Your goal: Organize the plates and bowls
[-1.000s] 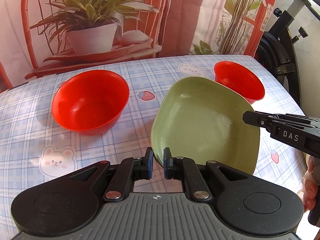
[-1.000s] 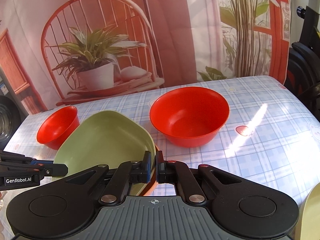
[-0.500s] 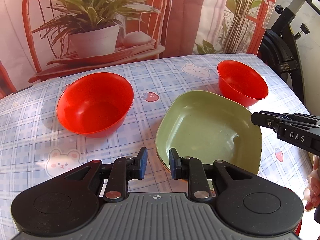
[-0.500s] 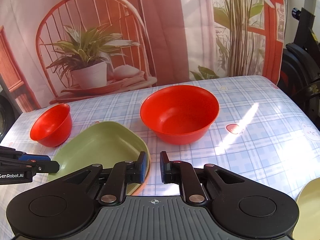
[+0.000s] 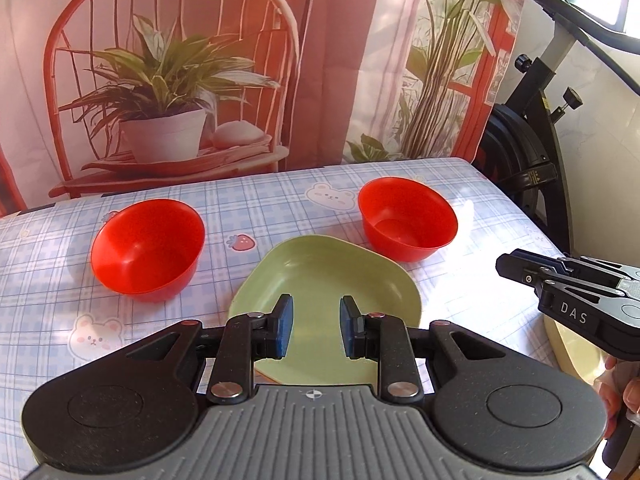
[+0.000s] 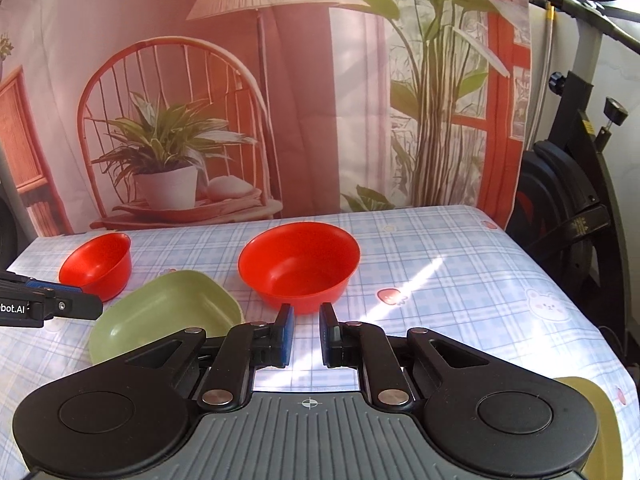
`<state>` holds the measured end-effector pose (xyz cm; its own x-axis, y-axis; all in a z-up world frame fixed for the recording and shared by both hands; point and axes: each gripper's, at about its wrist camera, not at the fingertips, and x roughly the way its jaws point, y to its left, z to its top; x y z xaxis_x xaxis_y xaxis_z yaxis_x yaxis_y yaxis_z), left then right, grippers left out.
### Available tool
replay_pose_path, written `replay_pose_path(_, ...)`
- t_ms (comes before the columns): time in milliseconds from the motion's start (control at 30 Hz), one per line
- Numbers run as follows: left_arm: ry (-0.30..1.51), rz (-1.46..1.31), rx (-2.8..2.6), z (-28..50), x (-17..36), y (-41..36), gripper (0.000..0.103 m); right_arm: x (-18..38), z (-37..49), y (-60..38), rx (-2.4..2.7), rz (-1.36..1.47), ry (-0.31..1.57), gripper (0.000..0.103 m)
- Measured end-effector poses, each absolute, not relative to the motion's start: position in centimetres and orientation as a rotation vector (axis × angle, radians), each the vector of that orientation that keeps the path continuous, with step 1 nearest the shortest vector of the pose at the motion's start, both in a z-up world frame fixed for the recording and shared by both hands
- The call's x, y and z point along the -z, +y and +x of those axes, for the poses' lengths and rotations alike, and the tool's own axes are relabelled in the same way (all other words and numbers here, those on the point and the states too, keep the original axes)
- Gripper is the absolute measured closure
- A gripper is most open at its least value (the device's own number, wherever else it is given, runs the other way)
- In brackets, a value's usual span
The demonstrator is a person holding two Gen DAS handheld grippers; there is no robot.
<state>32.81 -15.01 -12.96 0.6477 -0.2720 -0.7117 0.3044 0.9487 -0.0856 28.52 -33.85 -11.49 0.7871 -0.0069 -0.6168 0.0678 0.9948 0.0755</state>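
Note:
A green plate (image 5: 332,276) lies flat on the checked tablecloth, also in the right wrist view (image 6: 168,312). A large red bowl (image 5: 148,248) stands to its left in the left wrist view and shows at the centre of the right wrist view (image 6: 300,266). A small red bowl (image 5: 408,218) stands behind the plate; it also shows in the right wrist view (image 6: 98,266). My left gripper (image 5: 316,330) is open and empty above the plate's near edge. My right gripper (image 6: 306,334) is open and empty, in front of the large bowl.
A pale yellow plate (image 5: 576,354) lies at the table's near right edge, also seen in the right wrist view (image 6: 604,428). An exercise bike (image 5: 532,160) stands off the table's right side. A printed backdrop (image 6: 280,100) hangs behind the table.
Both grippers let go of the green plate and opened. The plate went from tilted up to lying flat. Both grippers pulled back and up from it.

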Motion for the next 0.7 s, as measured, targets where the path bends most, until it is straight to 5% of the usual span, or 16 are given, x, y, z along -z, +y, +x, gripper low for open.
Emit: replay_pose_path(700, 0.831, 0.037, 0.627, 28.2, 17.6, -31.5, 0.062, 14.0, 19.2, -46.1, 0.356, 0.096, 0.614, 0.091)
